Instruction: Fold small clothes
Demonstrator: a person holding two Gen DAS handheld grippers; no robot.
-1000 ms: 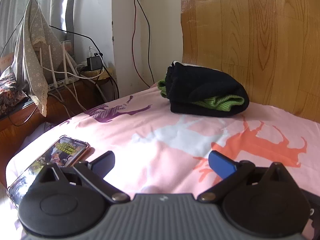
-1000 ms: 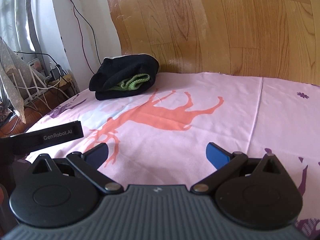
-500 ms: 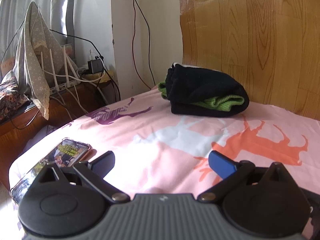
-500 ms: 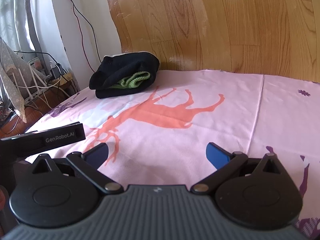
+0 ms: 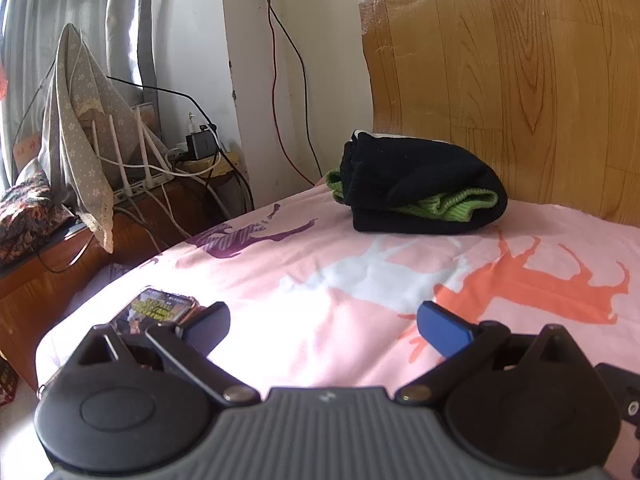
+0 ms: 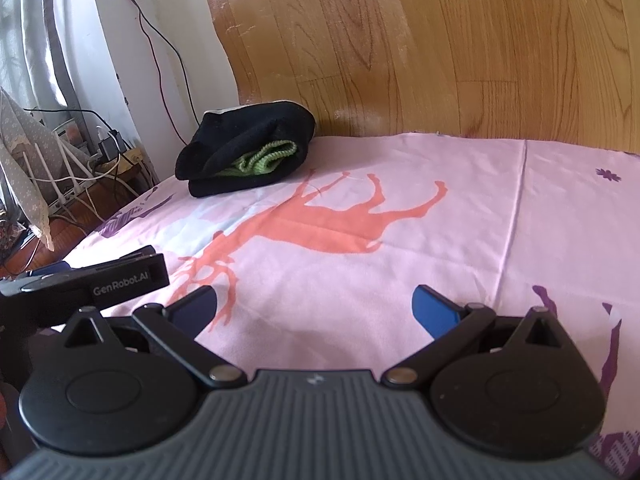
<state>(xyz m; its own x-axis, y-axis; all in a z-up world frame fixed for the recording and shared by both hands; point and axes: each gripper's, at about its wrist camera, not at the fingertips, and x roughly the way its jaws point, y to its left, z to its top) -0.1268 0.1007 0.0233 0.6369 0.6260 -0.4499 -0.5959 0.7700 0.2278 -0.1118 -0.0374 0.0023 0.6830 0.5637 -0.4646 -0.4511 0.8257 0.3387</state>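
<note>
The left gripper (image 5: 324,326) hovers over the pink sheet (image 5: 304,276) with its jaws spread and nothing between them; the right gripper (image 6: 314,306) is likewise spread and empty. The folded black-and-green clothes (image 5: 416,190) lie well ahead of both, against the wooden headboard (image 5: 520,92); a phone (image 5: 156,308) lies just beside the left gripper's left finger.

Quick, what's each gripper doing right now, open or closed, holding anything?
Left gripper: open, holding nothing, over the pink sheet.
Right gripper: open, holding nothing; the folded black clothes lie far ahead.
</note>
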